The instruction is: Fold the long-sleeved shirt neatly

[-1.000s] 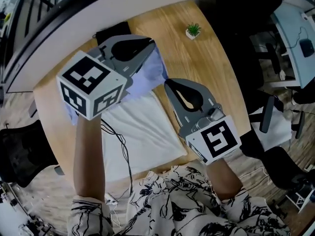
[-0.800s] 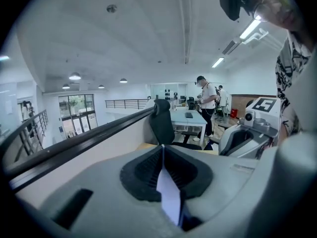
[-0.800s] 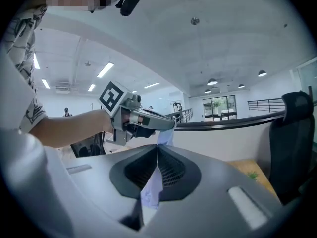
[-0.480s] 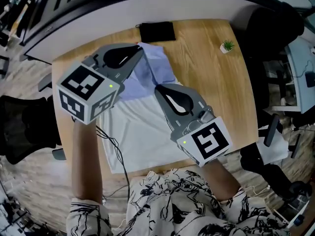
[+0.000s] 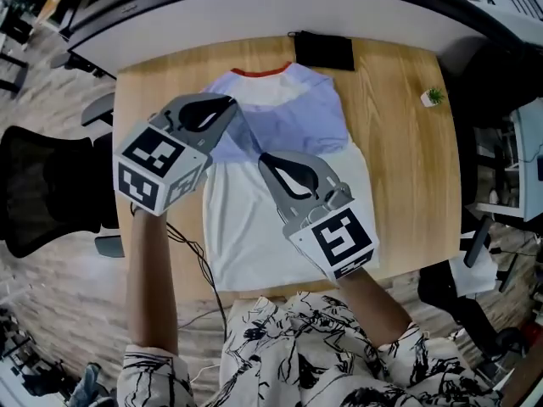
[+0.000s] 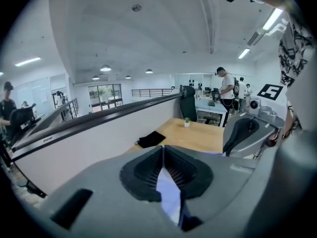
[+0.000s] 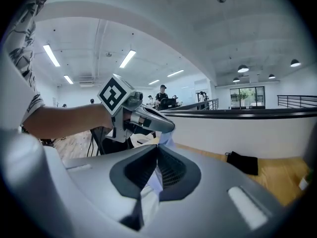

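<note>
I count two grippers, one in each hand. Each has one cube with black-and-white square marks on its faces. The marks are patterns, not words I can read.

The left gripper [image 5: 232, 103] sits in the upper left of the head view. Its jaws are pinched tight on a bit of light purple cloth. In the left gripper view I see that cloth squeezed between the two black ribbed pads.

The right gripper [image 5: 264, 158] sits near the middle of the head view. Its jaws are pinched tight too, with a thin strip of pale cloth between the pads.

There is one shirt [image 5: 293, 117]. It lies on the one wooden table [image 5: 403, 155], in the middle of the head view. Its top part is light purple, its bottom part is white, and its collar has a red edge that points to the top of the frame. A fold of purple cloth runs between the two grippers.

I count one flat black pouch [image 5: 324, 51] at the top edge of the table, just past the collar. One small green plant [image 5: 433, 97] in a white pot stands in the upper right, well apart from the shirt. One black chair [image 5: 38, 189] is at the left edge.
</note>
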`<state>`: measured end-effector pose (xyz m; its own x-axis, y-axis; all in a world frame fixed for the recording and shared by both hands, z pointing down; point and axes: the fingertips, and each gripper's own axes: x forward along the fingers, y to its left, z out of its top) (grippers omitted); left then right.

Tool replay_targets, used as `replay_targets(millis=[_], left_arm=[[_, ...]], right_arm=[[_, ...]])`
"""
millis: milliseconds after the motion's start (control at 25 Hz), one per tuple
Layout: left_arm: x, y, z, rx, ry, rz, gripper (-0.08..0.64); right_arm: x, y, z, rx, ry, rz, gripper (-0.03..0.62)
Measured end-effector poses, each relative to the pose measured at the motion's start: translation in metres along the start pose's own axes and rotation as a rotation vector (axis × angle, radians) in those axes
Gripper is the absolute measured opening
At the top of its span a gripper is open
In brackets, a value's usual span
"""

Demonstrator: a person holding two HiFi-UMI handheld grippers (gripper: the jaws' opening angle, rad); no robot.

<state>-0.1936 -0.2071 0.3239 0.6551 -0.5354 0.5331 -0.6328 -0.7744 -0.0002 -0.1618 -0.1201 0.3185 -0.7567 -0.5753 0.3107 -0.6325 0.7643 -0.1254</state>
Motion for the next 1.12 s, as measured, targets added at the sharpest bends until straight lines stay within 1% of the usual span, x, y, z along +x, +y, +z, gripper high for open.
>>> replay_targets(millis=[120,280,440,560,760,1000,1120], left_arm=[[-0.001,0.01,-0.036,-0.033,0.025,-0.02,0.022],[0.0,0.019,-0.086,-0.054,0.079,-0.052,0.025],[0.0,0.034,-0.138,-0.03,0.167,-0.063,0.031],[-0.004,0.036,-0.169,-0.036,0.205,-0.088,0.031],[-0.007,0.04,-0.202,-0.068,0.228,-0.115,0.029],[-0.009,0.045,-0.228,-0.065,0.231,-0.136,0.029],[-0.007,0.045,-0.238,-0.076,0.236,-0.151,0.029]], right_arm=[[0.023,0.015,-0.019,-0.01,0.047,0.015,0.015],[0.05,0.036,-0.053,-0.012,0.116,0.048,0.016],[0.084,0.057,-0.084,-0.017,0.173,0.075,0.017],[0.103,0.076,-0.103,-0.015,0.216,0.103,0.017],[0.12,0.092,-0.126,0.002,0.268,0.12,0.017],[0.131,0.103,-0.146,0.014,0.317,0.125,0.017],[0.135,0.106,-0.154,0.021,0.329,0.12,0.017]])
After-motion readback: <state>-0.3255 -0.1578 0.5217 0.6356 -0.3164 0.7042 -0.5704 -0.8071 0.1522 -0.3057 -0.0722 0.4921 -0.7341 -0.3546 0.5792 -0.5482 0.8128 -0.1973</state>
